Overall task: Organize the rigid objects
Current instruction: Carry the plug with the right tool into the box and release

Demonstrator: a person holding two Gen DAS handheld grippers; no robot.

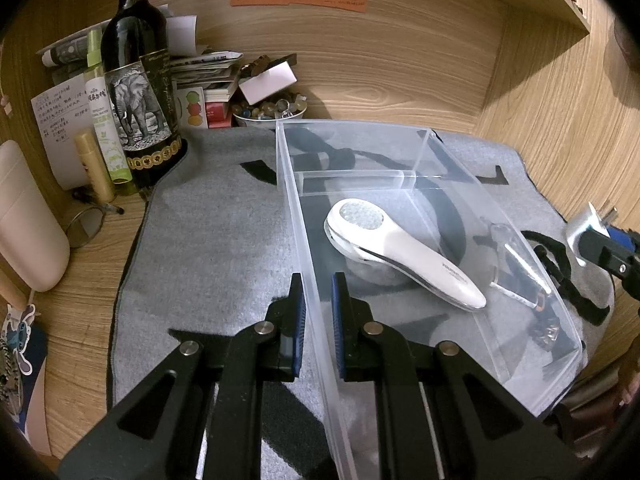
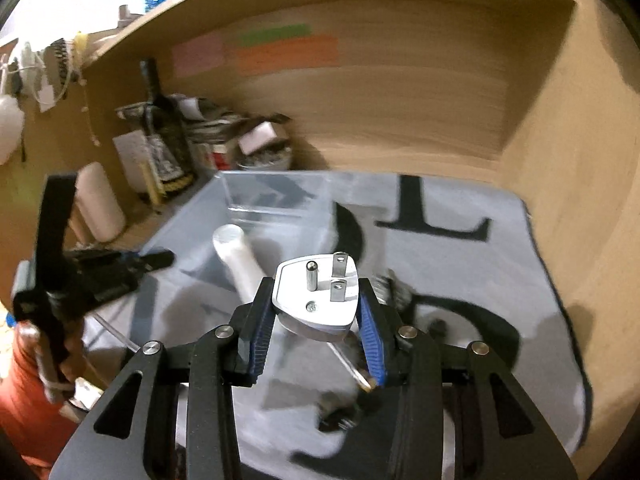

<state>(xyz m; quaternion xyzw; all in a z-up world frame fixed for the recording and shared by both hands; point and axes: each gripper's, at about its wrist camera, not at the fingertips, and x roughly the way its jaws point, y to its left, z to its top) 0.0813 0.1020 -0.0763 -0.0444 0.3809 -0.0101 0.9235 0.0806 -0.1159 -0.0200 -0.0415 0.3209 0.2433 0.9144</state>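
Observation:
A clear plastic organizer box [image 1: 416, 152] lies on a grey mat. A white handheld device [image 1: 400, 258] lies inside its large compartment. My left gripper [image 1: 318, 284] straddles the box's near left wall, one finger on each side, with a narrow gap. My right gripper [image 2: 316, 300] is shut on a silver three-pin plug adapter [image 2: 316, 296] and holds it above the box's right side; it shows at the right edge of the left wrist view [image 1: 588, 232]. The box [image 2: 272, 196] and the white device [image 2: 236, 252] show blurred in the right wrist view.
A wine bottle [image 1: 138, 80], small bottles, papers and a bowl of beads [image 1: 272, 110] crowd the back left of the wooden desk. A black strap and glasses [image 1: 516, 264] lie by the box's right wall. Wooden walls close the back and right.

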